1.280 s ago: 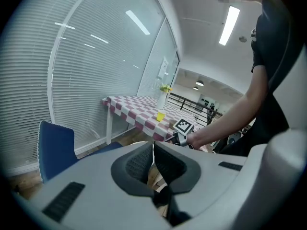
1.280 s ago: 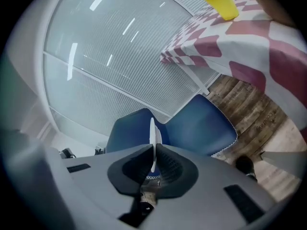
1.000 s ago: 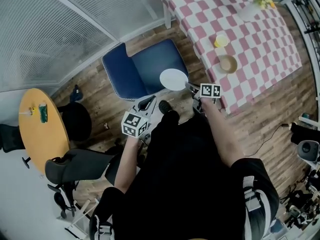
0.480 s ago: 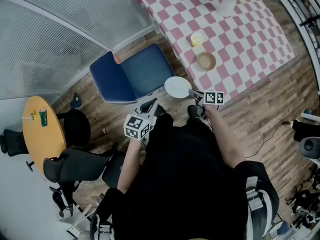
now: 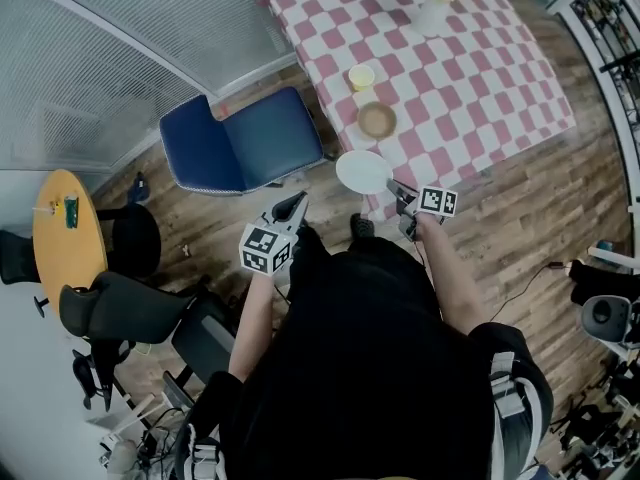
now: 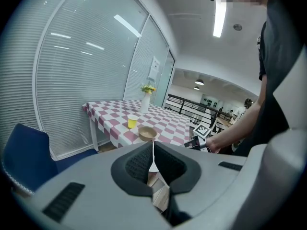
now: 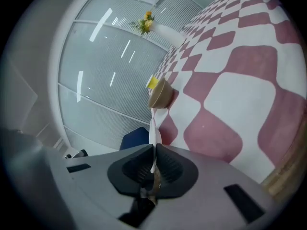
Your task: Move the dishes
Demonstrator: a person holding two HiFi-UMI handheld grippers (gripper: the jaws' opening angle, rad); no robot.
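Observation:
A white plate (image 5: pixel 363 171) hangs in the air just off the near edge of the red-and-white checked table (image 5: pixel 470 78), with my right gripper (image 5: pixel 392 186) shut on its rim. In the right gripper view the plate (image 7: pixel 154 126) shows edge-on between the jaws of that gripper (image 7: pixel 154 156). On the table beyond it stand a tan bowl (image 5: pixel 377 120) (image 7: pixel 160 96) and a yellow cup (image 5: pixel 361 76) (image 7: pixel 152 83). My left gripper (image 5: pixel 295 206) (image 6: pixel 152 158) is shut and holds nothing, lower and to the left of the plate, over the floor.
A white vase with yellow flowers (image 5: pixel 432 8) stands further back on the table. A blue chair (image 5: pixel 245 143) sits left of the table. At the far left are a round orange table (image 5: pixel 62 238) and black office chairs (image 5: pixel 125 313).
The plate in my right gripper has come closer to the table's near edge, and the table and chair have shifted left in view. Both grippers keep their grip state.

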